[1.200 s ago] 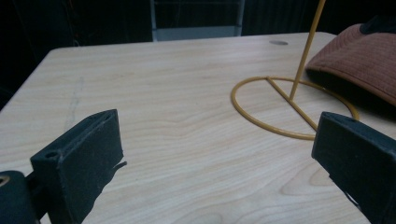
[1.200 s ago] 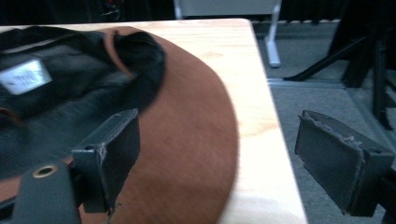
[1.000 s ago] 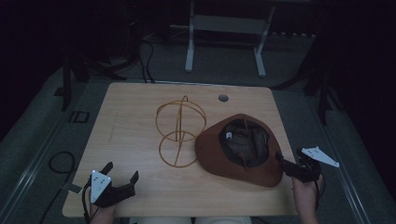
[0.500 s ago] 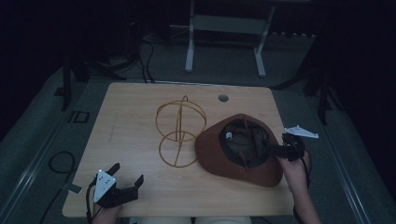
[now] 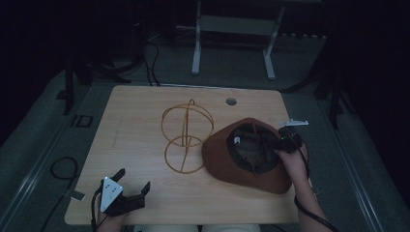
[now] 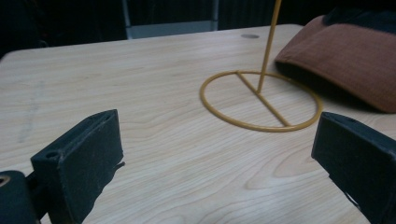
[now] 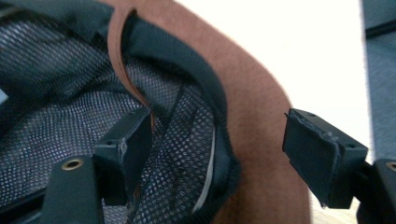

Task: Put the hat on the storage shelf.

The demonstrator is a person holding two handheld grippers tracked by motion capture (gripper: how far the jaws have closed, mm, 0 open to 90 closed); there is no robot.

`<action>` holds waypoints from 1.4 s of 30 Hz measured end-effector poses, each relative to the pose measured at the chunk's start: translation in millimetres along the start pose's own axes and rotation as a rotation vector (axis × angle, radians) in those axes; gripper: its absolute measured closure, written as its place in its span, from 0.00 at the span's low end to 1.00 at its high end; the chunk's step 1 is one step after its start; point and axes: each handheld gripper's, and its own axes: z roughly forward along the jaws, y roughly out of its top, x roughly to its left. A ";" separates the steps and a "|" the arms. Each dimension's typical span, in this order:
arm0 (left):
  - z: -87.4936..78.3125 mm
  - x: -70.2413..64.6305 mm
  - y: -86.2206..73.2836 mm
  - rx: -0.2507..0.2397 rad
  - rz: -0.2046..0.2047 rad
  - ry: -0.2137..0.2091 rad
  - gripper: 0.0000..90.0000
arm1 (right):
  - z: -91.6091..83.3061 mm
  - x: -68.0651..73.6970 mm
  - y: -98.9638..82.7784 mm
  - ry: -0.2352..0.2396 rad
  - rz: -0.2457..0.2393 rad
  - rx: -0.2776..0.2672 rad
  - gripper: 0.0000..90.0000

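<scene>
Upturned brown felt hat (image 5: 246,169), black mesh lining, thin brown strap inside.

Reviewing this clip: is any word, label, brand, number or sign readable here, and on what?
None can be read.
A small white tag sits inside the brown hat; any print on it is too small to read.
The wire stand and table carry no text.
</scene>
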 end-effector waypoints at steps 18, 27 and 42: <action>1.7 -0.2 -1.4 0.041 -0.025 0.003 0.03 | 16.4 21.3 -14.0 -0.204 -0.082 0.028 0.92; 0.8 2.2 1.9 0.069 -0.060 0.043 0.03 | -18.5 8.4 -8.1 -0.118 -0.008 -0.094 0.94; -4.8 9.0 19.0 0.084 -0.081 0.016 0.03 | -76.4 -6.0 -2.2 -0.073 0.079 -0.248 0.94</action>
